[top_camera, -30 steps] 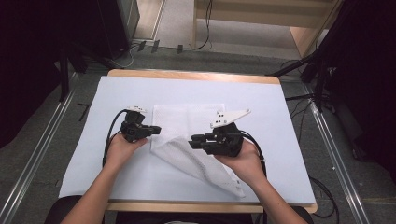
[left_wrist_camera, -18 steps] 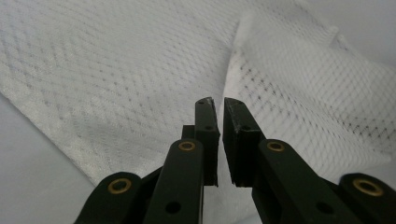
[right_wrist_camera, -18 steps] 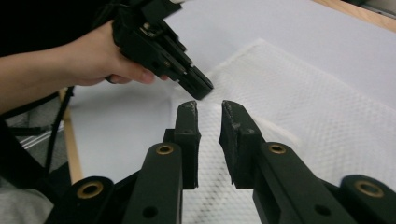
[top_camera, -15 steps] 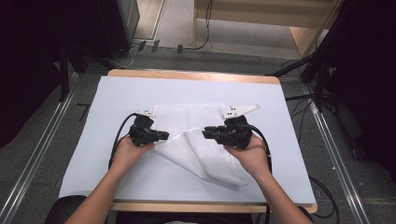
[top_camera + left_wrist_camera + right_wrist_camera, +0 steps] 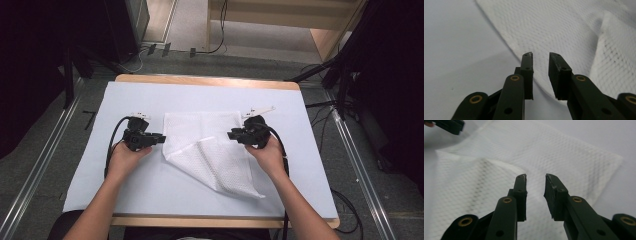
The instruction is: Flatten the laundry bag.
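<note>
A white waffle-weave towel (image 5: pixel 210 150) lies partly folded on the pale table cover (image 5: pixel 80 175), one flap running toward the front right. My left gripper (image 5: pixel 162 137) rests at the towel's left edge, pointing right. My right gripper (image 5: pixel 230 135) sits at its right edge, pointing left. Both sets of jaws have just been opening and nothing is between them. In the left gripper view the left gripper (image 5: pixel 541 57) hovers over the towel's (image 5: pixel 564 30) edge. In the right gripper view the right gripper (image 5: pixel 535 178) stands above the towel (image 5: pixel 574 152), with the left gripper (image 5: pixel 449 125) far off.
The cover spans a wooden table (image 5: pixel 205 80) with bare cover on all sides of the towel. Metal rails (image 5: pixel 45 165) run along the floor on both sides. Cables (image 5: pixel 112 145) trail from each gripper toward the person.
Both grippers have let go of the towel and opened. The right hand moved right and toward the far side; the towel's upper part now lies spread flat.
</note>
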Action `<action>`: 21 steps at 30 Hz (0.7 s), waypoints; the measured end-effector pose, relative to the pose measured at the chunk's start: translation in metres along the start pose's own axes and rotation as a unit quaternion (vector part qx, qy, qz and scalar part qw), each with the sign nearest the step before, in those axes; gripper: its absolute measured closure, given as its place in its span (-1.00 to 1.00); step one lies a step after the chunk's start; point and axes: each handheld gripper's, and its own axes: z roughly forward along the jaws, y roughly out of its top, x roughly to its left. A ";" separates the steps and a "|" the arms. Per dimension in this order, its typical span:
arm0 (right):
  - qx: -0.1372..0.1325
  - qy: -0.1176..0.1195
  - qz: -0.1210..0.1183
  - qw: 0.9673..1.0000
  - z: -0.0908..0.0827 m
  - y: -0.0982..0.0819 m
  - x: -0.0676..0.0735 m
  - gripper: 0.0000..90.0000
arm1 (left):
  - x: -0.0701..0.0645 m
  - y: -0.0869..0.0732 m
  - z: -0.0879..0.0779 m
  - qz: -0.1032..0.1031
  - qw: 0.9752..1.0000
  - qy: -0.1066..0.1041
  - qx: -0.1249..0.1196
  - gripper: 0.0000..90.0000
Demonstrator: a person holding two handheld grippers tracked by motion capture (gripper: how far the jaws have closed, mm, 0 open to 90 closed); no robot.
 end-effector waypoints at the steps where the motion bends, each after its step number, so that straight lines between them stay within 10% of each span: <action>1: 0.002 -0.005 0.005 1.000 0.001 -0.001 -0.003 0.58 | 0.002 0.000 0.001 -0.002 1.000 0.004 0.002 0.58; 13: 0.038 -0.052 0.061 0.996 0.017 -0.022 -0.047 0.41 | -0.006 -0.002 0.020 -0.004 1.000 0.011 0.002 0.47; 21: 0.041 -0.064 0.041 0.996 0.030 -0.020 -0.038 0.61 | -0.017 -0.004 0.025 0.013 0.999 0.038 -0.004 0.81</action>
